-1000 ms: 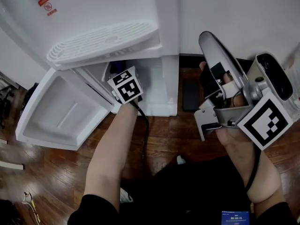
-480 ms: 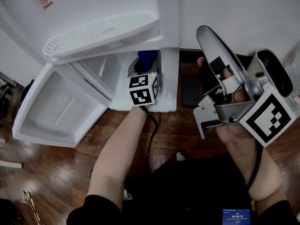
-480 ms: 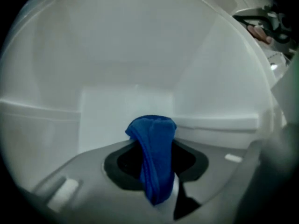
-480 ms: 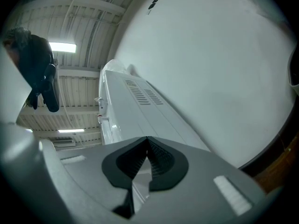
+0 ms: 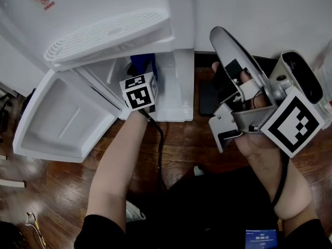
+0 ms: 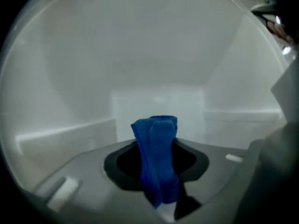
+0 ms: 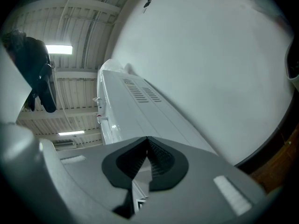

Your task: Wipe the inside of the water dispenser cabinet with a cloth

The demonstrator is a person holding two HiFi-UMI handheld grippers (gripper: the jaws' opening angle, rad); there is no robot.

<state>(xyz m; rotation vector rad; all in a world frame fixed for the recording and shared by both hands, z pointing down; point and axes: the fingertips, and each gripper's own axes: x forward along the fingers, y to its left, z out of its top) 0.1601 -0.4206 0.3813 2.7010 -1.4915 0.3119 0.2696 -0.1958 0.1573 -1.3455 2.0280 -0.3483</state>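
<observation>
A person kneeling on a wood floor (image 5: 181, 139) reaches the left gripper (image 6: 156, 171) into the open lower cabinet (image 6: 159, 111) of a white water dispenser (image 5: 104, 9), its jaws clamped on a bunched blue cloth (image 6: 156, 139). In the left gripper view the cloth stands upright between the pads, its top poking past the tips and its lower end hanging below them, with the pale back wall and side walls of the cabinet around it. Whether the cloth touches a wall cannot be told. From the head view the cloth shows as a blue patch just under the slotted drip tray (image 5: 104, 35), ahead of the gripper's marker cube (image 5: 139, 91), while the cabinet door (image 5: 62, 118) lies swung wide to the left. The right gripper (image 7: 147, 148) is held up at the right, well apart from the cabinet, tilted upward beside the white wall (image 5: 259, 14); its jaws are pressed together with nothing between them. The right gripper view looks up along the dispenser's side toward ceiling lights (image 7: 58, 49)
</observation>
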